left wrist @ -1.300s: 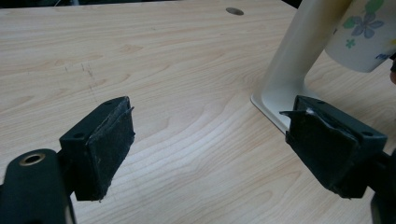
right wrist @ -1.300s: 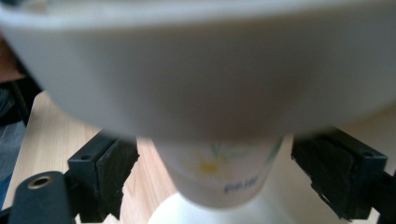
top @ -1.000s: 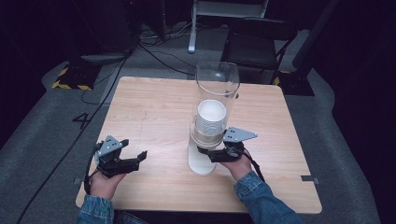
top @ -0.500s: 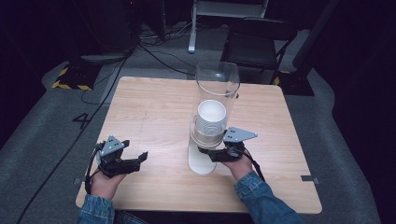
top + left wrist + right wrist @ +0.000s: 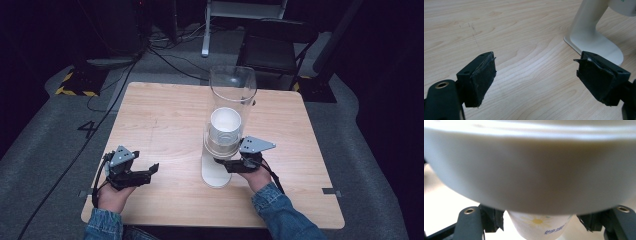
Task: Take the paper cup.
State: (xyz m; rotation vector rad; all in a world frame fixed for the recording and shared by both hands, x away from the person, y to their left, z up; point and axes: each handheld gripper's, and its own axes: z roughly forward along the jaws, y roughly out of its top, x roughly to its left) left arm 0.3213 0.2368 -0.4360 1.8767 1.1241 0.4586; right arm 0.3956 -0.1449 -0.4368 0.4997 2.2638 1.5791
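The right tongs (image 5: 226, 165) have just been closing and now pinch the paper cup (image 5: 539, 226) that hangs below the dispenser tube (image 5: 231, 107). A crooked pull could crush it or tip the white stand (image 5: 215, 175). The left tongs (image 5: 150, 172) rest spread on the surface (image 5: 165, 115), well apart.

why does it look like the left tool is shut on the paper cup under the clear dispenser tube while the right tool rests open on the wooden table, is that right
Sides swapped. The right tool is closed on the daisy-printed paper cup under the clear dispenser tube, as the right gripper view shows; the left tool rests open on the wooden table.
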